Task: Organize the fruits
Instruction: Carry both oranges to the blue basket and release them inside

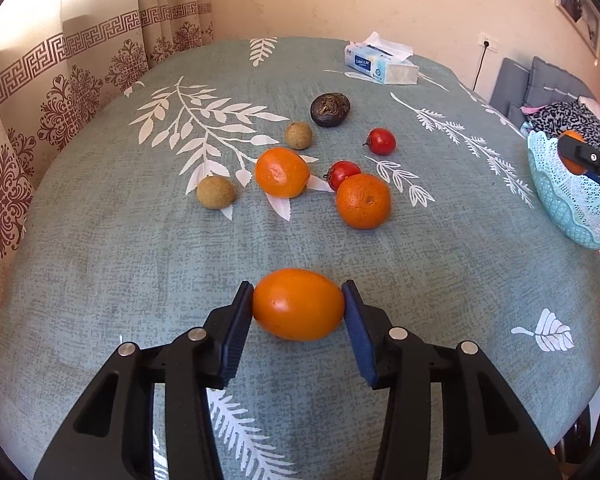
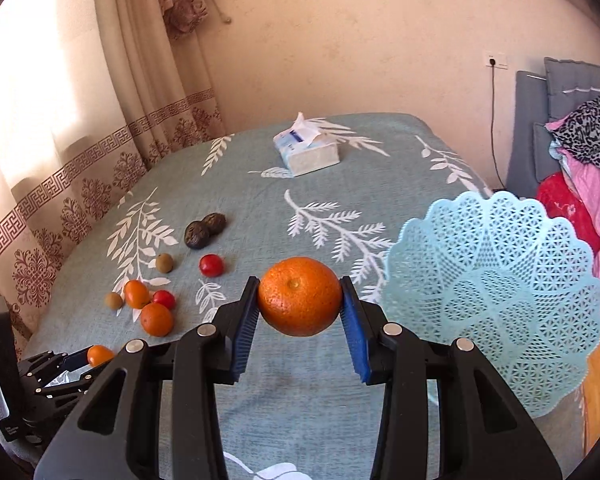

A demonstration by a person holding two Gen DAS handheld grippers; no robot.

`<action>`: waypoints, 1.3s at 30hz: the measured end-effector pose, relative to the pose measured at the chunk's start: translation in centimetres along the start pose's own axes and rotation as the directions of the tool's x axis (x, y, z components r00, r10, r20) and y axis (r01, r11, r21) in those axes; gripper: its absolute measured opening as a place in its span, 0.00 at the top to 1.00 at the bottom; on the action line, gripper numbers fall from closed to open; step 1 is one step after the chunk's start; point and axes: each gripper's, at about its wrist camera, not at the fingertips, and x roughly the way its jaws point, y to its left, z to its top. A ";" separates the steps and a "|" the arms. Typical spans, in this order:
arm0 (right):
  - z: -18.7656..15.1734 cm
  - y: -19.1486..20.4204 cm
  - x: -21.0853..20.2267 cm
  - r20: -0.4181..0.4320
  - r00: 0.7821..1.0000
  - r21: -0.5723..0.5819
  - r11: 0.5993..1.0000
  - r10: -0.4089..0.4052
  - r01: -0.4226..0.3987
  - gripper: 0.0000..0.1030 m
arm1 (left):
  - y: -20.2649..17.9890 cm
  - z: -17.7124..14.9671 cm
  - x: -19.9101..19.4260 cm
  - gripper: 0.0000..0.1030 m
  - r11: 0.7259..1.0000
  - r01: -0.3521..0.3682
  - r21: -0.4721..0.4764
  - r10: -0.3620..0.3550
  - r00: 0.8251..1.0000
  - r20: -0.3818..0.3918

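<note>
My left gripper is shut on a smooth orange fruit that rests on the grey-green tablecloth near the front. Further back lie two more oranges, two red tomatoes, two brownish-green round fruits and a dark wrinkled fruit. My right gripper is shut on a dimpled mandarin, held above the cloth just left of the light-blue lattice bowl. The bowl looks empty.
A tissue box sits at the far side of the table. Patterned curtains hang on the left. A grey sofa with piled clothes stands beyond the table's right edge, close behind the bowl.
</note>
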 end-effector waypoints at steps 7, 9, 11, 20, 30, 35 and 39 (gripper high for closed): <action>-0.5 -6.2 -2.1 0.012 0.990 0.128 0.982 -0.138 0.135 0.60 | -1.2 1.0 -0.8 0.56 1.000 -0.004 0.023 0.003 1.000 0.026; -1.0 -7.9 -2.3 0.001 0.986 0.164 0.973 -0.166 0.163 0.60 | -1.7 1.2 -1.0 0.56 0.999 -0.003 0.037 0.001 1.000 0.030; -1.4 -9.4 -2.5 -0.007 0.982 0.195 0.963 -0.191 0.189 0.60 | -2.4 1.4 -1.2 0.56 0.999 0.000 0.051 -0.002 0.999 0.036; -2.9 -12.5 -2.9 -0.029 0.966 0.254 0.933 -0.257 0.256 0.59 | -5.8 2.9 -1.8 0.56 0.993 0.036 0.113 -0.043 0.997 0.058; -2.5 -12.4 -5.1 0.086 0.923 0.225 0.910 -0.375 0.349 0.41 | -11.0 4.8 -1.7 0.56 0.971 0.107 0.212 -0.123 0.990 0.067; -2.5 -12.6 -6.1 0.139 0.900 0.239 0.896 -0.413 0.374 0.41 | -14.4 5.8 -1.8 0.56 0.950 0.165 0.267 -0.188 0.980 0.067; -2.6 -13.7 -7.0 0.156 0.889 0.284 0.882 -0.429 0.376 0.39 | -17.2 6.6 -1.7 0.56 0.926 0.218 0.309 -0.245 0.968 0.053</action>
